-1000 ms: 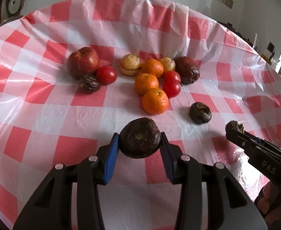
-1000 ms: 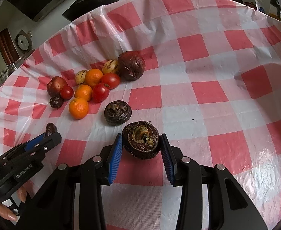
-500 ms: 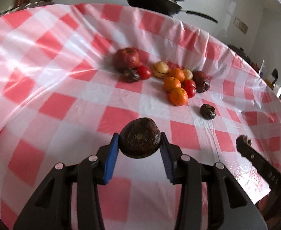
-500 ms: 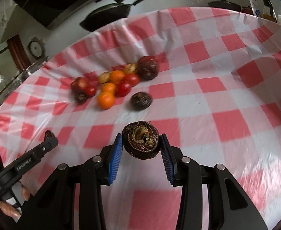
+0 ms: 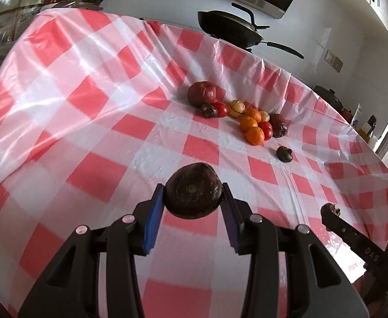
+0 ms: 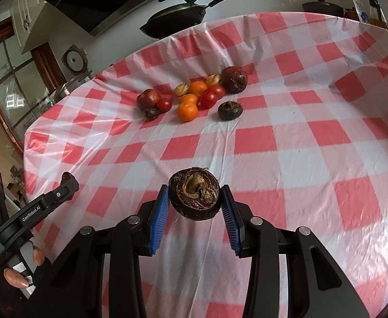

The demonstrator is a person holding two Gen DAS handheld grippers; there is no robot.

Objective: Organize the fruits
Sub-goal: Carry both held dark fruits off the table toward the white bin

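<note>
Gripping a dark fruit (image 5: 193, 190) apiece (image 6: 194, 197) — left claw (image 5: 193, 213), right claw (image 6: 194, 212).

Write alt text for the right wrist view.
The right gripper clamps a dark brown round fruit above a red-and-white checked tablecloth. Farther back lies a cluster of oranges, red and dark fruits; the left gripper shows at lower left.

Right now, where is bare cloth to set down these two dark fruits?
Bare checked tablecloth lies between both jaws and the lone dark wrinkled fruit, and across the right side. Crowded: the cluster of round orange fruits, red tomatoes and the large dark red fruit toward the black pan.
</note>
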